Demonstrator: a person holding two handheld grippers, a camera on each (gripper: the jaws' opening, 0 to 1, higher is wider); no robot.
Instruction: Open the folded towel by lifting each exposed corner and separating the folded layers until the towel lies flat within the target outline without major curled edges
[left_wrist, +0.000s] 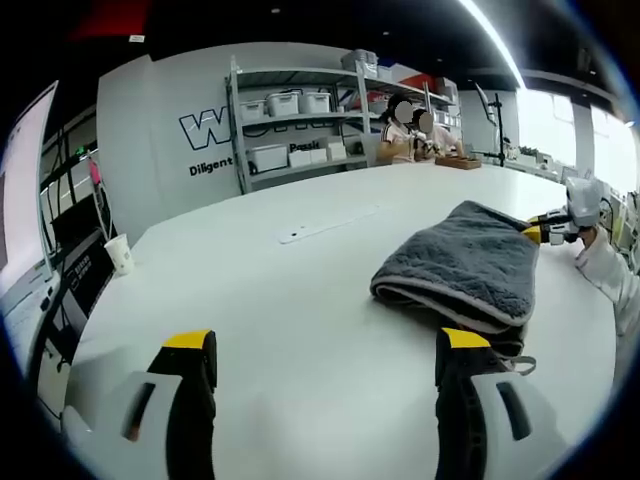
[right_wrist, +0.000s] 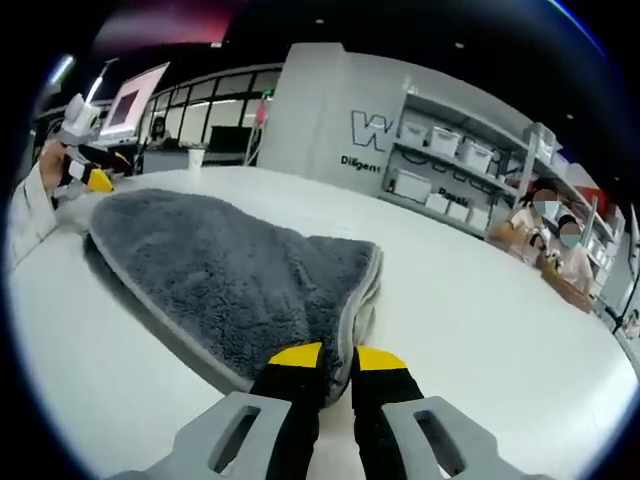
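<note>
A grey folded towel (left_wrist: 470, 265) with a pale hem lies on the white table (left_wrist: 300, 300), ahead and to the right of my left gripper (left_wrist: 328, 345). That gripper's yellow-tipped jaws stand wide open above bare tabletop, with the right jaw close to the towel's near corner. In the right gripper view the towel (right_wrist: 230, 270) spreads out ahead, and my right gripper (right_wrist: 338, 357) is shut on its near hem. The right gripper (left_wrist: 545, 232) also reaches the towel's far side in the left gripper view, held by a white-sleeved hand (left_wrist: 600, 262). The left gripper (right_wrist: 95, 180) sits beyond the towel's far end.
Shelves with white bins (left_wrist: 300, 110) line the back wall. Two people (left_wrist: 415, 130) sit at the table's far end. A paper cup (left_wrist: 120, 255) stands near the table's left edge, and a thin white strip (left_wrist: 320, 228) lies mid-table. A monitor (right_wrist: 135, 100) stands beyond the table.
</note>
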